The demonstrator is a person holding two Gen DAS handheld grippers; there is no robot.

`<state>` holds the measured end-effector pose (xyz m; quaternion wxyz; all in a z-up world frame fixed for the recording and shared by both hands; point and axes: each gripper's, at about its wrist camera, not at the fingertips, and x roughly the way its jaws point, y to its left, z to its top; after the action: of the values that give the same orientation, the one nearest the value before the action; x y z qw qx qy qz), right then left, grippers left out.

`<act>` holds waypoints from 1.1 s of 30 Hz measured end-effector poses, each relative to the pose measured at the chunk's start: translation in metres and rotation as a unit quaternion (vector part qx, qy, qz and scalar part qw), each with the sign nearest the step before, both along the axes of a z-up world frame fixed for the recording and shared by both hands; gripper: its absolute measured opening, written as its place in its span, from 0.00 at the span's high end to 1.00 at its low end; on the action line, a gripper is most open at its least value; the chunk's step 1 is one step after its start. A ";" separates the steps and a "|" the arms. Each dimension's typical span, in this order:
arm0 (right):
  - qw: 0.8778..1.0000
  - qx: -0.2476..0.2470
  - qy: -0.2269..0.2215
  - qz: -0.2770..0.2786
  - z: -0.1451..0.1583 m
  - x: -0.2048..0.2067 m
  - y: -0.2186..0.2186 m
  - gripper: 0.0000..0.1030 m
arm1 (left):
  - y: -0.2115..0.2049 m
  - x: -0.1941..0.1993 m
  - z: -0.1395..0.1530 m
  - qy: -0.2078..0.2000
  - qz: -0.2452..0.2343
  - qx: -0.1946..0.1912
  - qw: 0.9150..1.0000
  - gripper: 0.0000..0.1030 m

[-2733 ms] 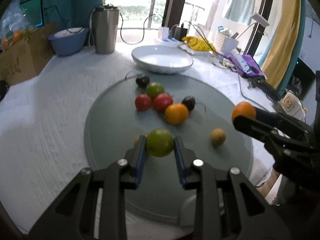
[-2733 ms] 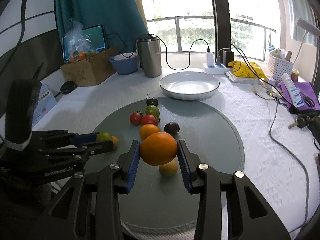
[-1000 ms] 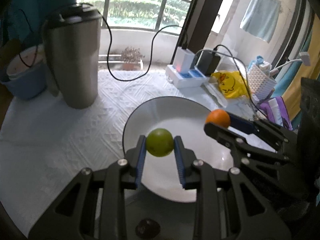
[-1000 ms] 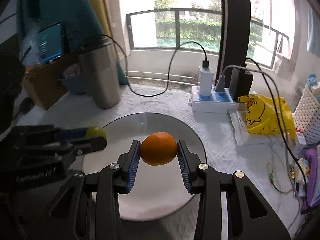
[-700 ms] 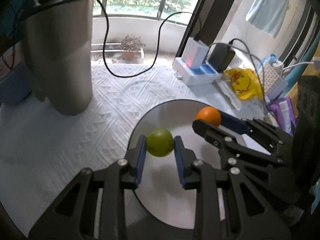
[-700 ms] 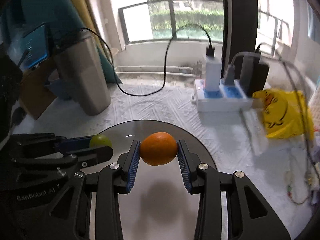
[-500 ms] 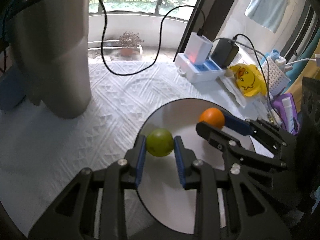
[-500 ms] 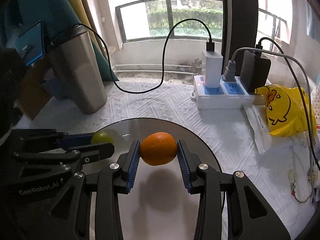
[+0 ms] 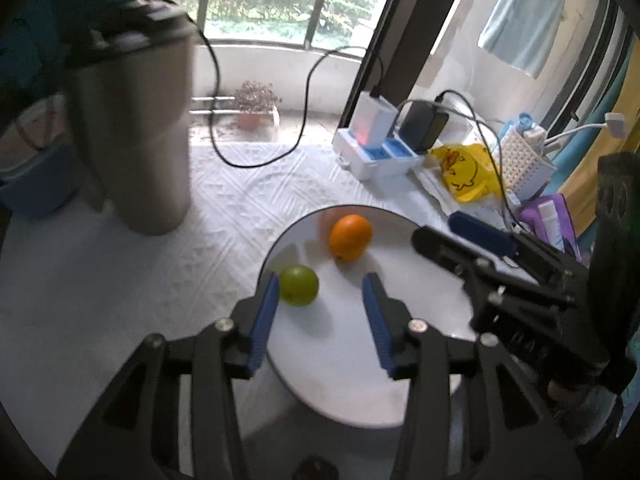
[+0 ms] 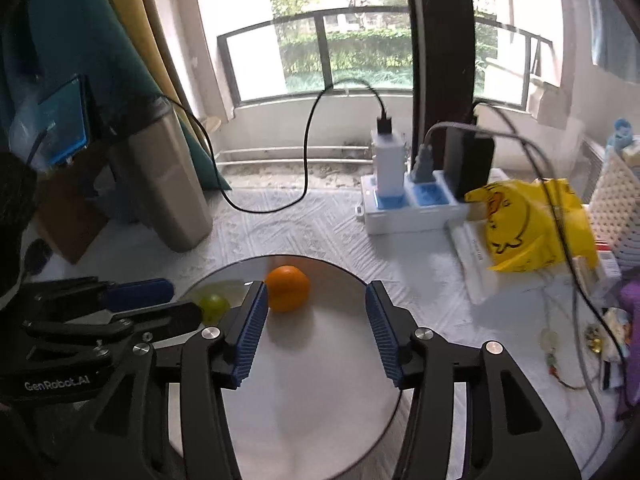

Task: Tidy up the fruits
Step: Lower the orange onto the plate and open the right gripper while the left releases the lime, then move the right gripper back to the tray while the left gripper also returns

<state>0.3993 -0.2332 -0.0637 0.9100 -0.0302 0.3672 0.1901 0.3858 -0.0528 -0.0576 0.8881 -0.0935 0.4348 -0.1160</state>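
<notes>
- Left wrist view: your left gripper (image 9: 322, 312) has its jaws spread wide; the green fruit (image 9: 299, 290) lies in the white bowl (image 9: 400, 396), touching the left pad. The orange (image 9: 350, 237) sits just beyond.
- Right wrist view: your right gripper (image 10: 316, 320) is spread too, gripping nothing; the orange (image 10: 287, 288) rests in the bowl (image 10: 340, 400) beside its left pad.

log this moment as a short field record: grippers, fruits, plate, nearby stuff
left gripper: open, over the plate, holds nothing
right gripper: open, over the plate, holds nothing
green fruit: lies on the plate, against the left gripper's left finger
orange: lies on the plate near its far rim
white plate: on the white tablecloth, holds both fruits
steel tumbler: upright, left of the plate
power strip: behind the plate, chargers plugged in
</notes>
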 end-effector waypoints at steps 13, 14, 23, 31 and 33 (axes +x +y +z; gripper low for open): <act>0.999 0.010 -0.034 0.023 0.045 -0.072 -0.002 0.48 | 0.011 -0.088 0.052 -0.071 0.024 0.021 0.997 0.36; 0.999 0.012 -0.036 0.024 0.047 -0.078 -0.003 0.48 | 0.012 -0.095 0.055 -0.076 0.025 0.020 0.997 0.36; 0.998 0.009 -0.051 0.031 0.059 -0.132 -0.012 0.48 | 0.013 -0.157 0.065 -0.124 0.020 0.023 0.992 0.36; 0.998 -0.002 -0.047 0.031 0.054 -0.174 -0.014 0.48 | 0.021 -0.196 0.054 -0.129 0.033 0.017 0.991 0.36; 0.998 0.000 -0.047 0.034 0.053 -0.184 -0.015 0.48 | 0.022 -0.203 0.050 -0.125 0.037 0.013 0.991 0.36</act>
<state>0.2153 -0.2480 -0.0108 0.9194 -0.0512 0.3224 0.2193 0.1830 -0.0308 -0.0080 0.9402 -0.0830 0.3184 -0.0880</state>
